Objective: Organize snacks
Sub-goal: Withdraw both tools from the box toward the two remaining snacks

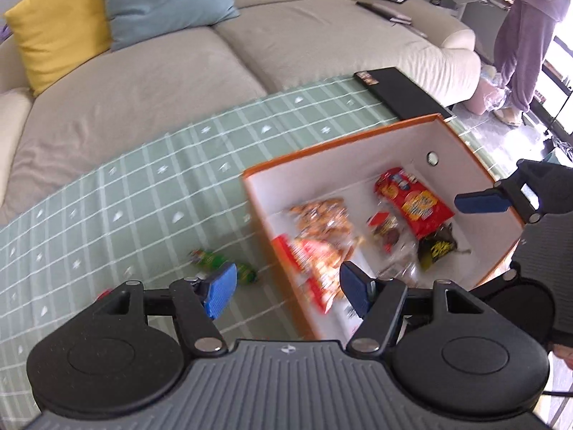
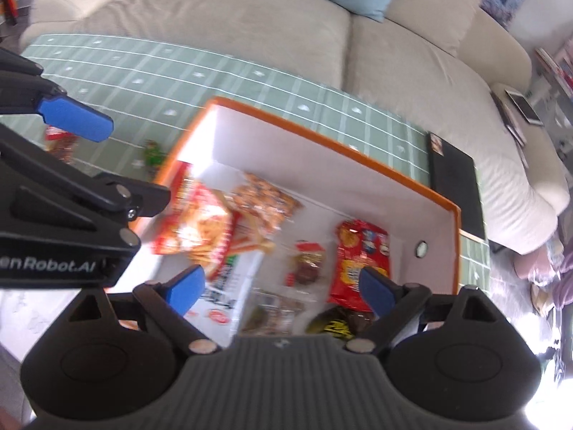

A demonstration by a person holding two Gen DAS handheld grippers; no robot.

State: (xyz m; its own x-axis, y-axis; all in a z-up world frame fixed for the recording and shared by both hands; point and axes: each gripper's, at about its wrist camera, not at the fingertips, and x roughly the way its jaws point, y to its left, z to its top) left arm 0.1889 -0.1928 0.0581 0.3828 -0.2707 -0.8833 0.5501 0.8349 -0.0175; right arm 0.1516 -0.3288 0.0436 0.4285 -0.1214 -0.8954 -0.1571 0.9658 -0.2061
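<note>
An orange box with white walls stands on the green checked tablecloth. In it lie a red cracker bag, an orange snack bag, a large red-orange bag, a small red-topped packet and a black-yellow packet. My left gripper hangs open over the box's left rim, nothing between its fingers. My right gripper is open and empty above the box's inside. A green packet lies on the cloth left of the box.
A red packet lies on the cloth further left. A black flat panel sits behind the box. A beige sofa with yellow and blue cushions runs along the table's far side. A person in purple stands at the far right.
</note>
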